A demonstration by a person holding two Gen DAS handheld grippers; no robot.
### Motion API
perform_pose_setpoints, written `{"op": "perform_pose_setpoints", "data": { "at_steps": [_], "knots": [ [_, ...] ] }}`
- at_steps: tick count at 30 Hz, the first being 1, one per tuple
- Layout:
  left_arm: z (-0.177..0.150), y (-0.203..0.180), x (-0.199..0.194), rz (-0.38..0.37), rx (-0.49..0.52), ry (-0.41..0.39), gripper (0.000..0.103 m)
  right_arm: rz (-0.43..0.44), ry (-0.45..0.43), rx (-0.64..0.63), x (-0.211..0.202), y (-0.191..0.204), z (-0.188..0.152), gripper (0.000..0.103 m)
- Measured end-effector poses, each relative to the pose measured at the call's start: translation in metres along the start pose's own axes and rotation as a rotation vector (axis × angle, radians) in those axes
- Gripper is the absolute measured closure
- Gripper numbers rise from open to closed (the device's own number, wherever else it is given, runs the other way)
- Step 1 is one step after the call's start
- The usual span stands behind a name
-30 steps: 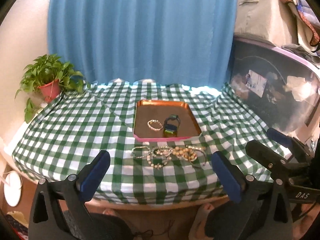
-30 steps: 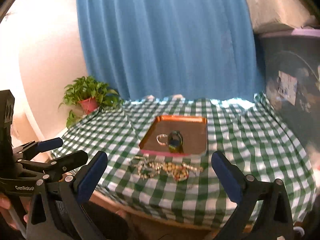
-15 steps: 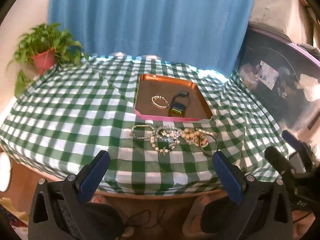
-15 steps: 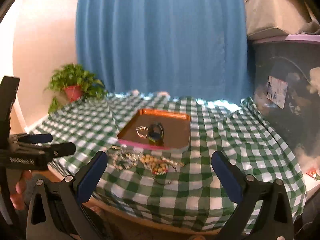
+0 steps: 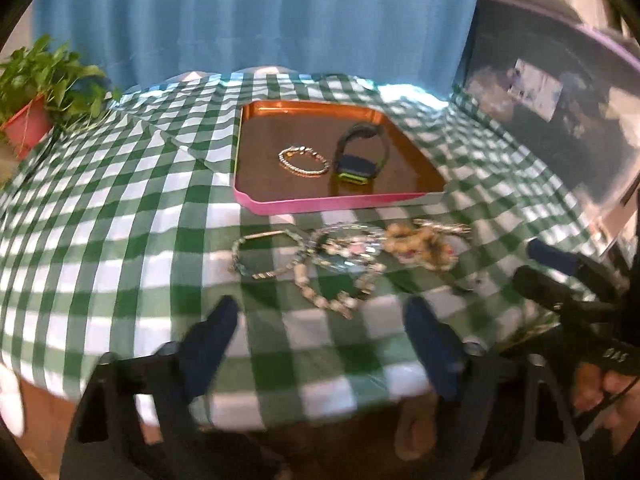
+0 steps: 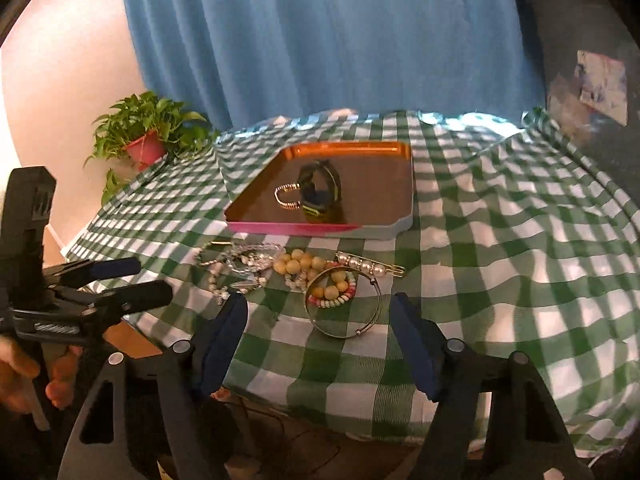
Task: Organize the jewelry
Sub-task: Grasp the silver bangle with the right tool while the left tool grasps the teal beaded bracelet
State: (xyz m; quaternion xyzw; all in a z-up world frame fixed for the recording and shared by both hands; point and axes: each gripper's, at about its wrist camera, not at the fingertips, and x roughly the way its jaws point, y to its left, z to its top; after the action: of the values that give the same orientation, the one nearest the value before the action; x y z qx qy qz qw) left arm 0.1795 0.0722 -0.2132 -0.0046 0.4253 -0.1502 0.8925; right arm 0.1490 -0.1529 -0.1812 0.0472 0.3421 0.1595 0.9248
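Dropped lower and nearer since earlier: left hand-held gripper [image 5: 316,328] and right hand-held gripper [image 6: 318,320], jaws closing, nothing between. Loose jewelry pile [image 6: 296,272] near counter's front edge, before tray [image 6: 404,228] already holding chain bracelet [image 5: 304,162], watch [image 5: 358,156].

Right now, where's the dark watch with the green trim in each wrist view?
Left wrist: watch stands in the tray's right half, right of the gold chain bracelet, above picture centre.
Right wrist: watch is near the tray's middle, partly hiding the bracelet, upper centre.
Shared landmark: the tray's pink front rim.
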Motion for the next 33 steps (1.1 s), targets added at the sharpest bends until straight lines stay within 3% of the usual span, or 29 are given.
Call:
{"op": "perform_pose_setpoints", "data": {
  "at_steps": [5,9,13,14,15,17,20,22,28,29,33],
  "knots": [
    [0.007,0.030,0.045,0.002,-0.051,0.047,0.039,0.003,0.048,-0.007,0.028,-0.010,0.000,0.034],
    [0.014,0.045,0.054,-0.011,-0.086,0.032,0.040,-0.016,0.101,-0.030,0.050,-0.015,-0.001,0.031],
    [0.024,0.044,0.065,0.019,-0.014,0.027,0.040,-0.026,0.127,-0.050,0.065,-0.014,-0.003,0.029],
    [0.026,0.044,0.067,0.025,-0.006,0.023,0.047,-0.030,0.131,-0.064,0.068,-0.013,-0.002,0.029],
    [0.027,0.043,0.068,0.038,0.003,0.019,0.066,-0.042,0.135,-0.084,0.071,-0.011,-0.001,0.028],
    [0.026,0.041,0.069,0.093,0.040,0.012,0.087,-0.052,0.146,-0.118,0.078,-0.007,-0.002,0.027],
    [0.023,0.047,0.066,0.051,0.017,0.010,0.088,-0.084,0.138,-0.174,0.080,-0.002,-0.005,0.028],
    [0.021,0.053,0.063,0.033,-0.010,0.013,0.088,-0.087,0.130,-0.178,0.078,-0.002,-0.005,0.043],
    [0.018,0.059,0.035,-0.024,-0.074,-0.034,0.088,-0.065,0.105,-0.106,0.071,-0.014,-0.002,0.045],
    [0.018,0.059,0.029,-0.051,-0.086,-0.041,0.099,-0.065,0.096,-0.097,0.068,-0.016,-0.001,0.045],
    [0.018,0.061,0.020,-0.076,-0.110,-0.055,0.099,-0.065,0.072,-0.079,0.064,-0.017,0.000,0.045]
  ]
}}
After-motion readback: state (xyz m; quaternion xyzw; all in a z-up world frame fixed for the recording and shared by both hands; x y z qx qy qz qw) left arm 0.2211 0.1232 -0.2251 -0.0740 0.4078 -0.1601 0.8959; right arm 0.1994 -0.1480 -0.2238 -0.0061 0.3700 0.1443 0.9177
